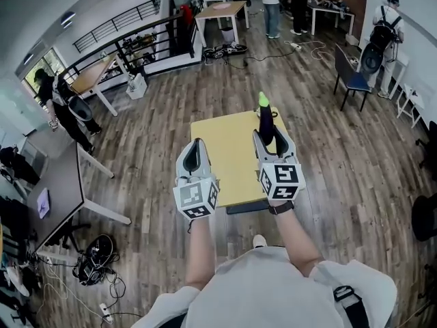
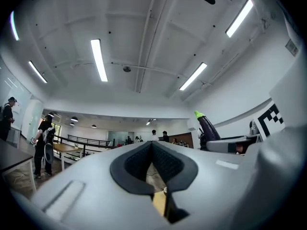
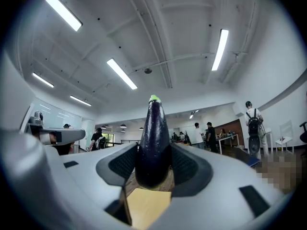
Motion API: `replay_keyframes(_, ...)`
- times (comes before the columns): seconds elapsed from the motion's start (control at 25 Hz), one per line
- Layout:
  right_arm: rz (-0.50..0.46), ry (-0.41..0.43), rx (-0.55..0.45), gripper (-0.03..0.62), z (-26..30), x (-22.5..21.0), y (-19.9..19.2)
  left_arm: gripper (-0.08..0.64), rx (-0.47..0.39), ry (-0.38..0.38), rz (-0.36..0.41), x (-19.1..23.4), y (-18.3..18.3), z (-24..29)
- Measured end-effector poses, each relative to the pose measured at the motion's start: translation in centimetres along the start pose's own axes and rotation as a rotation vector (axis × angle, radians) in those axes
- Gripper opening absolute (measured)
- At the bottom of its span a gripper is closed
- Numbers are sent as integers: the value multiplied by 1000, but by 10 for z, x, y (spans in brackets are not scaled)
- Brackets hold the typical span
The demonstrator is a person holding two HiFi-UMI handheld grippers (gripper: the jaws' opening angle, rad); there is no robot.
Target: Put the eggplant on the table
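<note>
A dark purple eggplant (image 1: 265,118) with a bright green tip stands nearly upright in my right gripper (image 1: 273,142), whose jaws are shut on its lower body. In the right gripper view the eggplant (image 3: 153,138) fills the gap between the pads, above the small yellow table (image 3: 146,202). In the head view both grippers hover over the near part of the yellow table (image 1: 225,149). My left gripper (image 1: 194,157) is to the left of it, pads together and nothing held (image 2: 152,150). From the left gripper view the eggplant (image 2: 207,128) shows to the right.
Wooden floor surrounds the small table. A grey desk (image 1: 58,183) stands at the left, with cables (image 1: 92,268) on the floor below it. A blue chair (image 1: 351,80) is at the right. A wooden table (image 1: 220,10) and several people are further back.
</note>
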State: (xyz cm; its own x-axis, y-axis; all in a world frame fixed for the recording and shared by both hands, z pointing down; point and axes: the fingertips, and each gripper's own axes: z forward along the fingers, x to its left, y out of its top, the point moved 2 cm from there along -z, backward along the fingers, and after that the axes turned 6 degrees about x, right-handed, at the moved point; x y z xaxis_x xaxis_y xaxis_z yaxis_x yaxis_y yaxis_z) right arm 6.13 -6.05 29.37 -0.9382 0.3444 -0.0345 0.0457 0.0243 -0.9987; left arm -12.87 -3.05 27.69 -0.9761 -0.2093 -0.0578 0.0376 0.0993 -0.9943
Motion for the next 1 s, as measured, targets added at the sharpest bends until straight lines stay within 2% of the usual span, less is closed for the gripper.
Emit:
replay_keyframes(0.16,-4,27,1,218,42,-21,3,8,16,17,13,-2,-4,46)
replay_keyframes(0.36,-24,61,10,218,84,-33,1,8,29,41,-18,5,-11,85)
replay_keyframes(0.52,14,63,71,218,107,-49,-28,8,87,60,-63,9,-42,102)
replay_keyframes(0.76,29,84,167,218,148,-55,-71,8,155,84,-53,29,-77,145)
replay_keyframes(1.0,18,77,197,218,195,-63,-80,8,179,68,-59,49,-92,196)
